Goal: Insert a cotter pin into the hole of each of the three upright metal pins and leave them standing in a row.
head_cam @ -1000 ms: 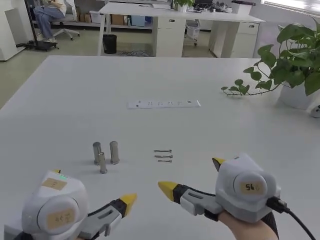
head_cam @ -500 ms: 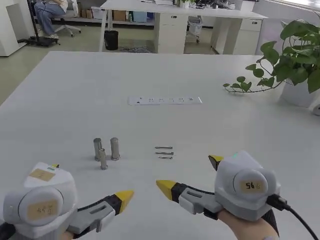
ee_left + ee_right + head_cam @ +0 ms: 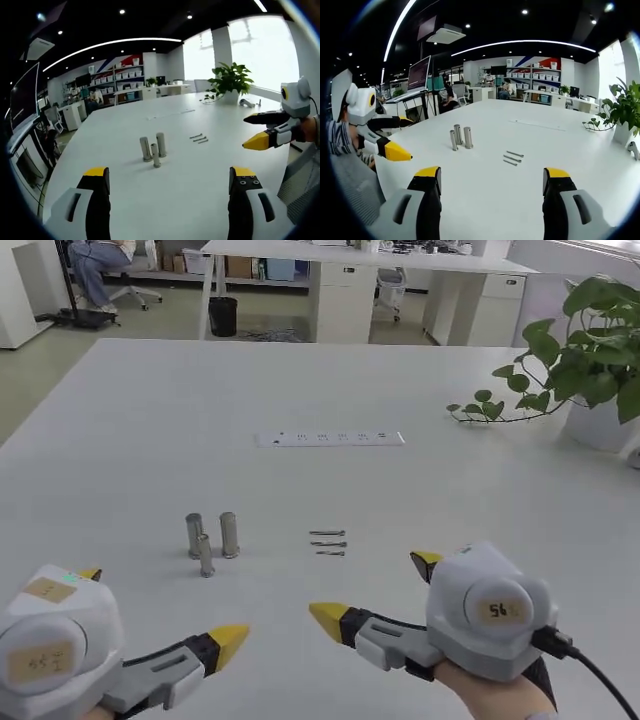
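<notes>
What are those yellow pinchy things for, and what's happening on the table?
A person is holding a hand-held gripper in each hand over a white table. The left hand-held gripper and the right hand-held gripper are both open and hold nothing. In front of them three metal pins stand upright in a small cluster. Beside those, three thin cotter pins lie flat on the table. No cotter pin is in a metal pin yet.

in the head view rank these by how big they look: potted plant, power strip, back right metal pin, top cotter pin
1. potted plant, though cropped by the frame edge
2. power strip
3. metal pin
4. cotter pin, near the metal pin in length but far thinner
</notes>
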